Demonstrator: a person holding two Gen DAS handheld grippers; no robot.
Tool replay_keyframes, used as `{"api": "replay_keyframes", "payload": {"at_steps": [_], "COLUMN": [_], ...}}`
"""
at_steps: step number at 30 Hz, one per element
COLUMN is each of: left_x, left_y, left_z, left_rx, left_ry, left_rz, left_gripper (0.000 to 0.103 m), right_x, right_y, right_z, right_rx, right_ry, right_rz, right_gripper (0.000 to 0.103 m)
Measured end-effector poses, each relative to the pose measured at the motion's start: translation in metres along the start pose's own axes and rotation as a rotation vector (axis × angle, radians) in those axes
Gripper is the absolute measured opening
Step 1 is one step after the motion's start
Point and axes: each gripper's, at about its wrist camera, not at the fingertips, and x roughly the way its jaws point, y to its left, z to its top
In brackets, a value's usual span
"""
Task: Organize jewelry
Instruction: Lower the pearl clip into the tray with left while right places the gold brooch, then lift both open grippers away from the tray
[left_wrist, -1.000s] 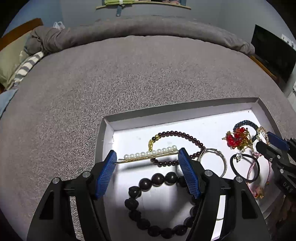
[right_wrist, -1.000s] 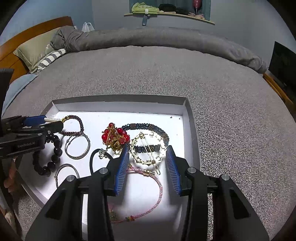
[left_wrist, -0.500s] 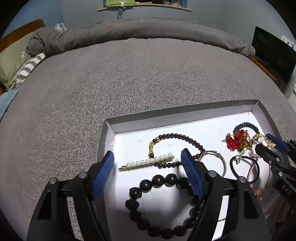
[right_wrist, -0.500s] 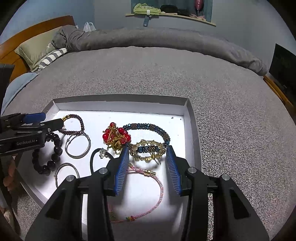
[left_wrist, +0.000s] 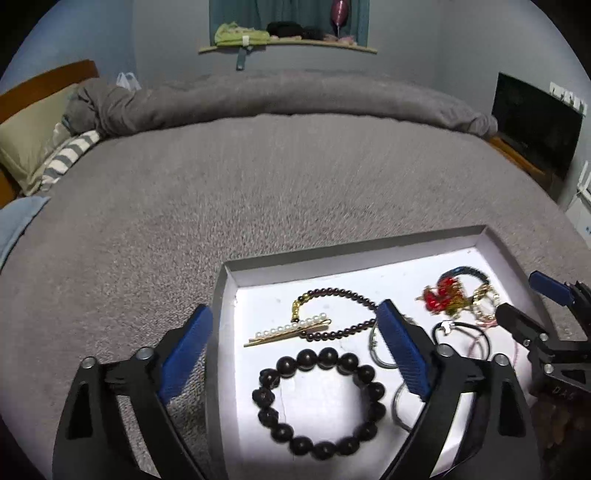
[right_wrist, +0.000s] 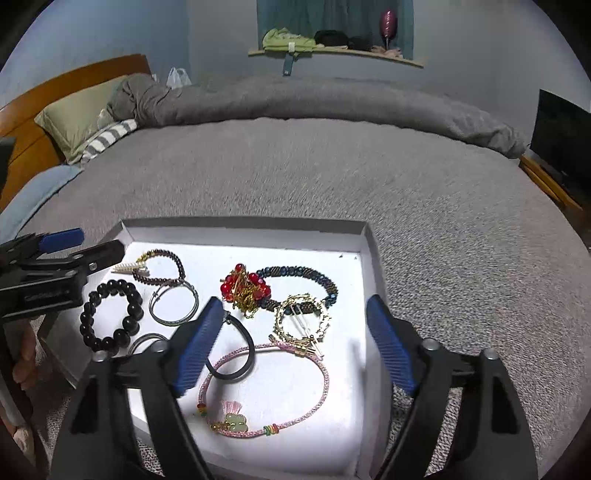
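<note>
You look to be between placements: your left tool (left_wrist: 295, 350) gapes empty above the pearl-and-gold hair clip (left_wrist: 288, 330) at ten o'clock in the shallow white cardboard tray (left_wrist: 351, 245) on the bed. Your right tool (right_wrist: 295, 341) stands wide over the round gold filigree clip (right_wrist: 301, 317) near three o'clock. Both tools have just been opening and released those clips, so next choose another piece and close in squarely.

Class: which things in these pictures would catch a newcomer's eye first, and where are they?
The white tray of jewelry on the grey bed stands out. At its middle sits a bright red bead cluster; at its left, a chunky dark bead bracelet. Blue-padded tongs, left and right, frame it, open.
</note>
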Motion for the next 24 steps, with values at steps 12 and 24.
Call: {"api": "replay_keyframes", "payload": {"at_steps": [12, 24], "left_x": [-0.065, -0.094], "left_y": [-0.017, -0.027], "left_z": [-0.035, -0.095], "left_rx": [0.038, 0.075], "left_ry": [-0.143, -0.127], "left_rz": [0.032, 0.014], "left_gripper": [0.099, 0.100], "right_x": [-0.059, -0.093], "right_y": [0.003, 0.001], "right_z": [-0.023, -0.069], "right_rx": [0.024, 0.062], "right_ry": [-0.121, -0.153], "right_rz": [-0.027, -0.058], "right_gripper": [0.098, 0.098]}}
